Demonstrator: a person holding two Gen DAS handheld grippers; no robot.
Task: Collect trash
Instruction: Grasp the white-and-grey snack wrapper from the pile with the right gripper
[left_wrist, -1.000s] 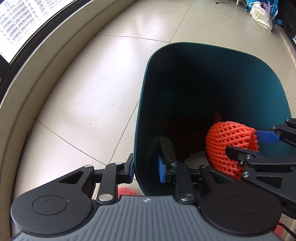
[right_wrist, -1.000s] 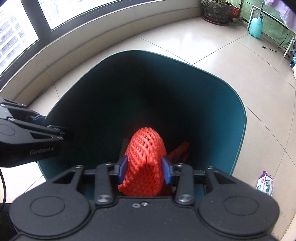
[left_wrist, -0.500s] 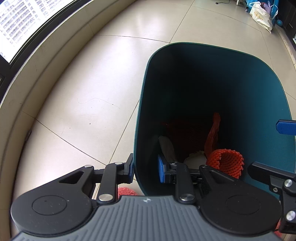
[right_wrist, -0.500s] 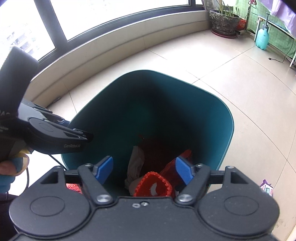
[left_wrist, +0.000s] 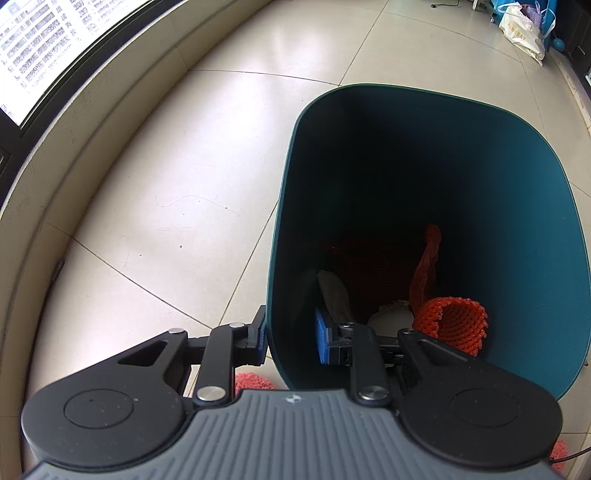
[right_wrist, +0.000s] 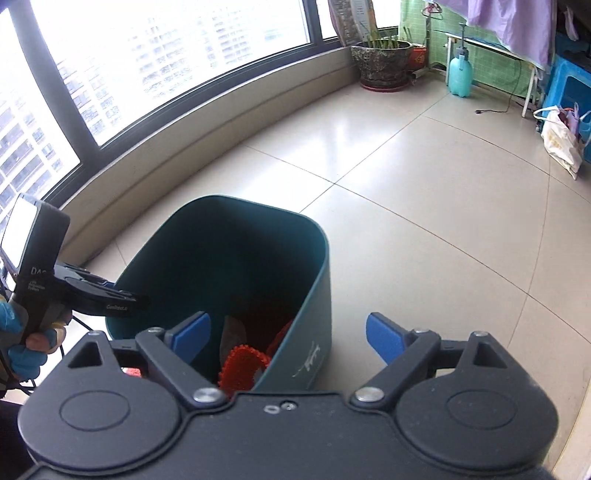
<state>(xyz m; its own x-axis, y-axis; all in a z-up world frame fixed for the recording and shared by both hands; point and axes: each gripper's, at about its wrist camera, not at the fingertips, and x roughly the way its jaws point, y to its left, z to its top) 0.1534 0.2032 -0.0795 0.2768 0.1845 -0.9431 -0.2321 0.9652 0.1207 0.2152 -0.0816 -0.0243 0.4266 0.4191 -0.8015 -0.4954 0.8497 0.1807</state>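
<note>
Left gripper clamped on near wall of teal trash bin: one blue pad outside the wall, the other inside, rim pinched between. Same gripper seen from right wrist view at bin's left edge, held by a hand in a blue glove.

Right gripper spread wide, nothing between the pads; left pad over the bin opening, right pad out past the bin's right wall, above floor tile.

Orange foam net sleeve lying inside the bin, low against the near-right wall, open end facing up; visible also in right wrist view just beyond the gripper body. Clear of both grippers. Beside it in the bin: a strip of red mesh standing up, a pale crumpled wad at the near-left, something white between. Bin bottom dark, further contents hard to tell.

Bit of red fabric on the floor just outside the bin, partly hidden under left gripper.

Beige tiled floor beyond. Curved window and low sill at left. Far end: potted plant, teal spray bottle, white shopping bag.
</note>
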